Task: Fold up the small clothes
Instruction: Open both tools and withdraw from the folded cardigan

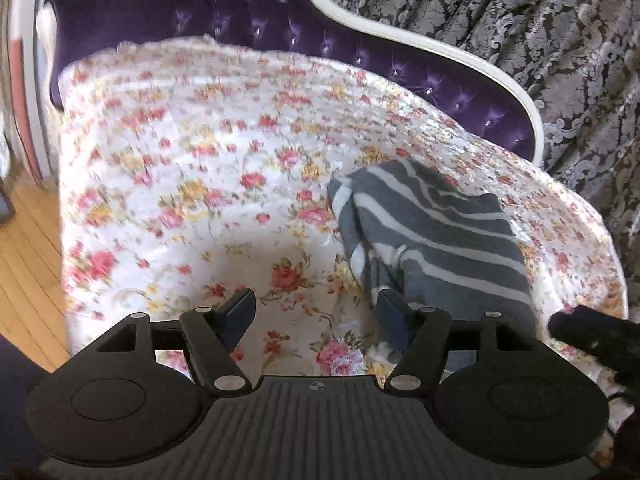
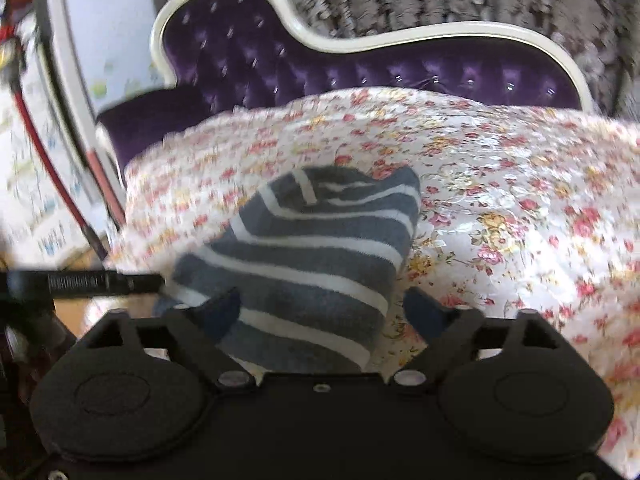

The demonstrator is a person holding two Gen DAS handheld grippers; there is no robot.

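Lying bunched at about two o'clock on the floral quilt (image 1: 192, 152), the striped garment (image 1: 432, 232) sits free between both spread-apart, empty claws, left gripper (image 1: 316, 308) and right gripper (image 2: 322, 312), so any careless regrasp could pinch quilt fabric and undo its folds.

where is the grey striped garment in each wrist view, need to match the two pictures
Left wrist view: the grey striped garment lies right of centre on the floral cover, beside the left gripper's right finger.
Right wrist view: it lies centre-left, reaching down between the right gripper's open fingers.
Shared landmark: the purple tufted sofa back with a white frame, behind the cover.
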